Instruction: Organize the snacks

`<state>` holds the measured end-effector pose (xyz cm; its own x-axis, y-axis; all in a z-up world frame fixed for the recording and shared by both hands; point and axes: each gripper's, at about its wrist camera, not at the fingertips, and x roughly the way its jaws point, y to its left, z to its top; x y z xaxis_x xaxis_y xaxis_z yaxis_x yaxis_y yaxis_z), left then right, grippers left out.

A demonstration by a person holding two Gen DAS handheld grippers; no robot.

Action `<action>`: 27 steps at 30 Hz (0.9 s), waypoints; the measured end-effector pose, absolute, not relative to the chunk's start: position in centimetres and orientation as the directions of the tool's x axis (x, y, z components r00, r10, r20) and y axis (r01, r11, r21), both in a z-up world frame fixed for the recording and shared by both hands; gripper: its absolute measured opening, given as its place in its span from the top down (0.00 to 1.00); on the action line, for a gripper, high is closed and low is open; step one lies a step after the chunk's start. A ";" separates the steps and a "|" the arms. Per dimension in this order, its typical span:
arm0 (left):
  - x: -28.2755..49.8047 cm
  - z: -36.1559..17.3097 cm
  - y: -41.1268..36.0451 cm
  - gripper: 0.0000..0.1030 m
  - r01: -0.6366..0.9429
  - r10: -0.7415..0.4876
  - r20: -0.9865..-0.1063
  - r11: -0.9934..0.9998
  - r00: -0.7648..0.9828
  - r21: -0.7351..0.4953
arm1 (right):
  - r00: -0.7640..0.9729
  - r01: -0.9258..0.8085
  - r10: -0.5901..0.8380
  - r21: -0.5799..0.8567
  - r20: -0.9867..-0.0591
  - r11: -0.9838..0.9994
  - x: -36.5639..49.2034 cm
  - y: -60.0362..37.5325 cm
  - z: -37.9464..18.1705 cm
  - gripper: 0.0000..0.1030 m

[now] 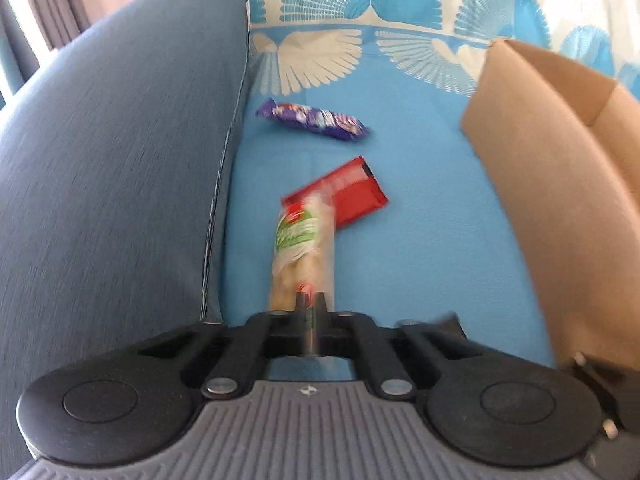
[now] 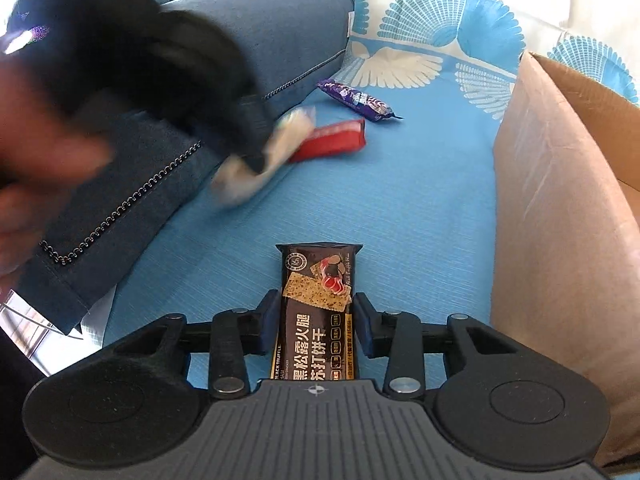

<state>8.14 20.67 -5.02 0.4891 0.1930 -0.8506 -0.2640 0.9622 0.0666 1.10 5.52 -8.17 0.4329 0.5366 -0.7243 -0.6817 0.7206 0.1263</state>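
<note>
In the left wrist view, the left gripper (image 1: pixel 309 300) is clenched on a pale snack packet with a green label (image 1: pixel 303 252), its fingers drawn close together around the packet's near end, and the packet stands out ahead of them, blurred. Behind it a red snack packet (image 1: pixel 347 194) lies flat on the blue sofa cover (image 1: pixel 420 220), and farther back a purple snack bar (image 1: pixel 312 119) lies on the same cover, apart from the red one. The dark blue sofa armrest (image 1: pixel 120 160) fills the left side, and a brown cardboard box (image 1: pixel 552 168) stands on the right with its flap raised. In the right wrist view, the right gripper (image 2: pixel 316 322) grasps a black truffle ham soda cracker packet (image 2: pixel 318 308), a blue pad pressed against each long side; the packet points forward over the sofa cover (image 2: pixel 400 208). At upper left the left gripper (image 2: pixel 256 156) appears as a dark blur, carrying the pale packet (image 2: pixel 268 156) just in front of the red snack packet (image 2: pixel 332 140). The purple snack bar (image 2: pixel 358 101) lies beyond, near the white fan pattern. The cardboard box (image 2: pixel 560 220) stands close on the right, its open top partly in sight, and the armrest (image 2: pixel 240 24), with a dark blue cloth (image 2: pixel 120 208) edged in looped trim draped over its near end, sits on the left.
</note>
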 end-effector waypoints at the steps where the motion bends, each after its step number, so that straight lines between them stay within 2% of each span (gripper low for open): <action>1: 7.5 -4.8 20.7 1.00 -0.270 0.181 -0.849 0.962 0.496 0.048 | 0.433 -0.680 0.538 0.129 -0.723 0.722 1.1 5.4 -8.1 0.61; 4: 6.7 -5.4 20.4 0.99 -0.273 0.185 -0.864 0.960 0.468 0.057 | 0.419 -0.679 0.541 0.143 -0.730 0.720 0.9 4.9 -7.9 0.60; 6: 6.5 -5.8 20.4 0.94 -0.281 0.205 -0.872 0.956 0.445 0.081 | 0.402 -0.681 0.542 0.155 -0.738 0.716 0.7 4.7 -7.9 0.60; 8: 6.2 -5.5 20.5 0.77 -0.301 0.203 -0.860 0.952 0.467 0.061 | 0.399 -0.684 0.544 0.156 -0.738 0.713 0.6 4.7 -7.8 0.60; 10: 6.1 -5.0 20.9 0.67 -0.331 0.188 -0.848 0.944 0.496 0.016 | 0.402 -0.690 0.546 0.149 -0.735 0.708 0.4 4.6 -7.7 0.59; 12: 6.2 -4.9 21.2 0.64 -0.360 0.174 -0.843 0.933 0.509 -0.024 | 0.399 -0.696 0.548 0.147 -0.735 0.703 0.3 4.6 -7.8 0.59; 14: 6.7 -5.1 21.5 0.53 -0.381 0.165 -0.847 0.923 0.506 -0.048 | 0.397 -0.695 0.545 0.146 -0.738 0.704 0.2 4.6 -7.9 0.57; 15: 7.0 -5.3 21.4 0.52 -0.382 0.159 -0.852 0.923 0.499 -0.052 | 0.394 -0.693 0.546 0.151 -0.740 0.705 0.4 4.6 -7.9 0.55; 17: 7.9 -5.8 21.2 0.42 -0.373 0.166 -0.862 0.927 0.479 -0.029 | 0.386 -0.692 0.545 0.158 -0.744 0.705 0.6 4.7 -8.0 0.54; 19: 8.6 -6.1 21.2 0.36 -0.358 0.181 -0.865 0.934 0.468 0.002 | 0.381 -0.694 0.542 0.156 -0.749 0.703 0.7 4.9 -8.2 0.52; 21: 9.0 -6.5 21.0 0.33 -0.351 0.198 -0.866 0.936 0.460 0.028 | 0.377 -0.698 0.536 0.148 -0.755 0.701 0.8 5.1 -8.4 0.51; 27: 10.7 -8.1 21.3 0.32 -0.367 0.208 -0.888 0.929 0.410 0.048 | 0.371 -0.700 0.521 0.137 -0.768 0.701 1.0 5.3 -8.6 0.50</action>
